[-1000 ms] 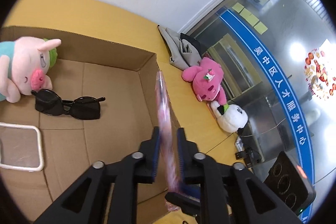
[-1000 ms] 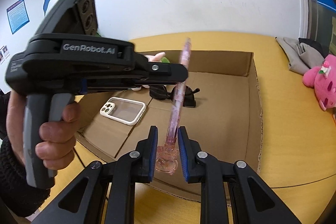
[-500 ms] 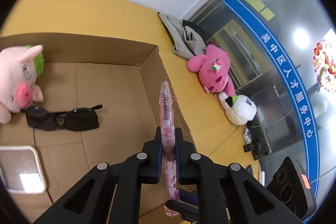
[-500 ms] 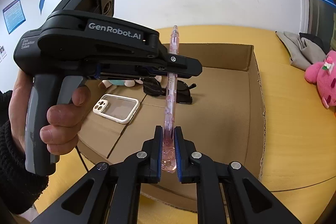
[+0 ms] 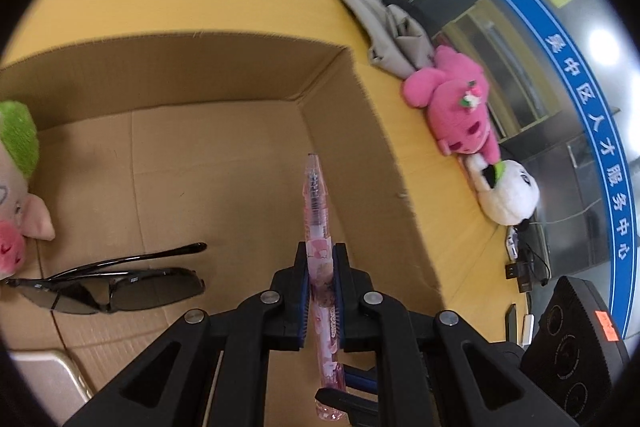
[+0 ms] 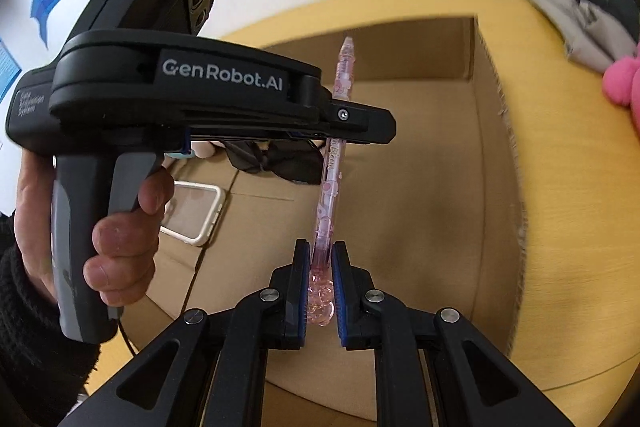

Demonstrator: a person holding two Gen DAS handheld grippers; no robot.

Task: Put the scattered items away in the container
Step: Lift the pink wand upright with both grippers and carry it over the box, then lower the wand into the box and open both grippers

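Note:
A clear pink pen (image 5: 316, 203) hangs over the open cardboard box (image 5: 200, 67), and both grippers grip it. My left gripper (image 5: 320, 255) is shut on the pen's patterned middle, the tip pointing away over the box floor. My right gripper (image 6: 320, 255) is shut on the pen (image 6: 332, 179) at its ornamented end. In the right wrist view a hand (image 6: 120, 251) holds the left gripper (image 6: 376, 131) side-on, clamped across the pen higher up. Black sunglasses (image 5: 120, 287), a white phone case (image 6: 192, 211) and a pig plush (image 5: 16, 195) lie in the box (image 6: 492, 147).
On the yellow table (image 5: 432, 167) right of the box lie a pink plush (image 5: 456, 111), a panda plush (image 5: 508, 191) and a folded grey cloth (image 5: 392, 27). A glass partition with a blue band stands beyond the table's right edge.
The left jaws closed from a small gap onto the pen. Both grippers sank toward the box together and tipped further down; the pen straightened between them.

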